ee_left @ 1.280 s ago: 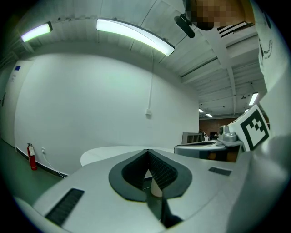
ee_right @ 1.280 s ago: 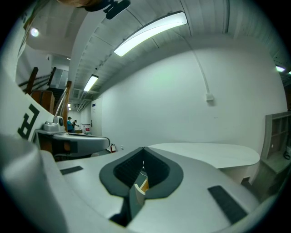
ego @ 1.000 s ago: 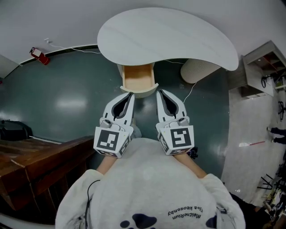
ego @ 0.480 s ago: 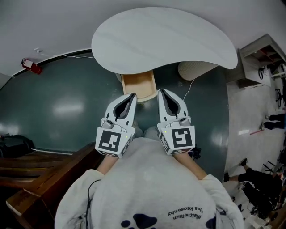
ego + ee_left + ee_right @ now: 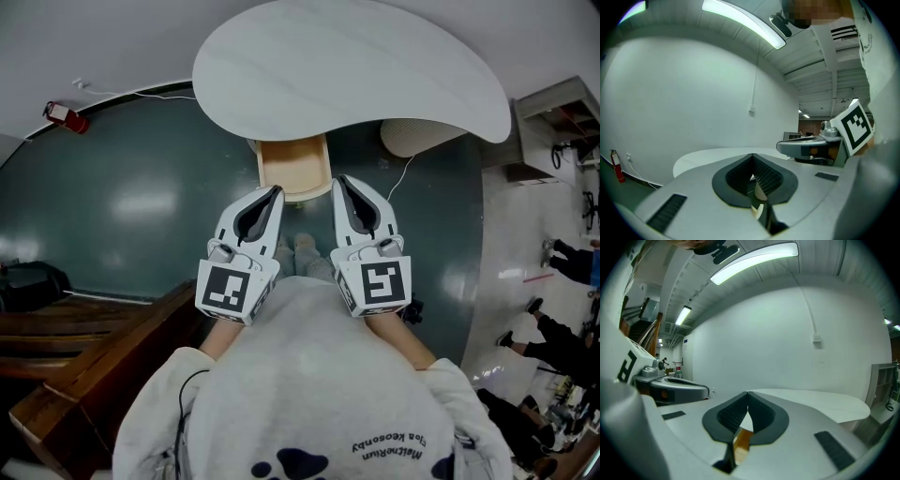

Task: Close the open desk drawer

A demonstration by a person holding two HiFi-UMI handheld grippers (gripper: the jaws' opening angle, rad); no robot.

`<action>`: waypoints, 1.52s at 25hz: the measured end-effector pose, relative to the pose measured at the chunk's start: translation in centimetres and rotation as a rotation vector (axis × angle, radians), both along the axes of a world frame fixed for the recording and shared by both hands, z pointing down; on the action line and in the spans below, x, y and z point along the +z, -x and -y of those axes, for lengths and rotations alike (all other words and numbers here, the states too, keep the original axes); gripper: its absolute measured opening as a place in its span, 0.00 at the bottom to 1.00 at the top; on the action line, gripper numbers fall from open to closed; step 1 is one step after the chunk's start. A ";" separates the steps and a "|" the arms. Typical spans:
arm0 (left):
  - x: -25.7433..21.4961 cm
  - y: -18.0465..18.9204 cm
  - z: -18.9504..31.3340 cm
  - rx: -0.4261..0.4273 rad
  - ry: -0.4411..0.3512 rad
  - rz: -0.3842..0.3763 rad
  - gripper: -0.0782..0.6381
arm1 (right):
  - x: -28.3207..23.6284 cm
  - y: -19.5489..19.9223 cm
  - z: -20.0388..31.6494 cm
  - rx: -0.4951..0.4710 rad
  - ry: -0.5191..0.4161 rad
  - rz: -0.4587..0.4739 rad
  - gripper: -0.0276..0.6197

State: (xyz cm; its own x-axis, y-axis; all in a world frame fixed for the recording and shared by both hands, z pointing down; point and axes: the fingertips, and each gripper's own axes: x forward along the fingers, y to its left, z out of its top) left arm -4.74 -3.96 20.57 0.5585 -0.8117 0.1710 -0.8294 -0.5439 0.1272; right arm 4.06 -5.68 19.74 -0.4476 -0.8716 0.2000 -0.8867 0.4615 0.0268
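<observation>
The open wooden drawer (image 5: 293, 167) sticks out from under the white curved desk top (image 5: 347, 66) in the head view, its pale front panel (image 5: 300, 195) facing me. My left gripper (image 5: 277, 189) is shut and empty, its tip at the left corner of that front panel. My right gripper (image 5: 337, 178) is shut and empty too, its tip beside the right corner. Whether either tip touches the panel I cannot tell. In the left gripper view the shut jaws (image 5: 752, 154) point at the desk top (image 5: 708, 157). In the right gripper view wood of the drawer (image 5: 741, 442) shows below the shut jaws (image 5: 748, 392).
A dark wooden bench (image 5: 84, 347) stands at the lower left. A red fire extinguisher (image 5: 61, 114) sits by the wall. A round cream object (image 5: 417, 139) and a cable (image 5: 403, 183) lie under the desk's right end. A white shelf unit (image 5: 562, 112) and people (image 5: 562, 253) are at the right.
Both grippers have moved forward together against the drawer's front, still shut. The drawer sticks out about as far as before.
</observation>
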 end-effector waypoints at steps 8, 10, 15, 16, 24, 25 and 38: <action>2.1 0.0 0.8 -0.023 0.043 0.017 0.12 | 2.5 -0.1 0.8 -0.041 0.052 -0.015 0.07; 2.9 0.2 0.8 -0.023 0.054 0.025 0.12 | 3.5 0.1 0.7 -0.050 0.070 -0.016 0.07; 5.1 0.2 1.5 -0.011 0.079 0.039 0.12 | 6.0 0.7 1.0 -0.066 0.107 -0.019 0.07; 5.4 0.2 1.6 -0.007 0.081 0.042 0.12 | 6.4 0.7 1.0 -0.068 0.114 -0.019 0.07; 8.3 -0.4 2.1 0.004 0.111 0.030 0.12 | 9.5 0.4 1.2 -0.065 0.152 -0.026 0.07; 8.7 -0.4 2.1 0.005 0.116 0.029 0.12 | 9.9 0.4 1.2 -0.066 0.158 -0.027 0.07; 14.8 -0.5 2.6 0.050 0.155 0.088 0.12 | 15.8 1.0 1.5 -0.066 0.236 -0.038 0.07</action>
State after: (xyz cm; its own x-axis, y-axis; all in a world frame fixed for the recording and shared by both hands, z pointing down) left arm -4.19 -6.60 35.42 0.5745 -0.7437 0.3420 -0.8138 -0.5640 0.1406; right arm 3.08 -7.13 35.50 -0.4907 -0.7676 0.4123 -0.8546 0.5163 -0.0559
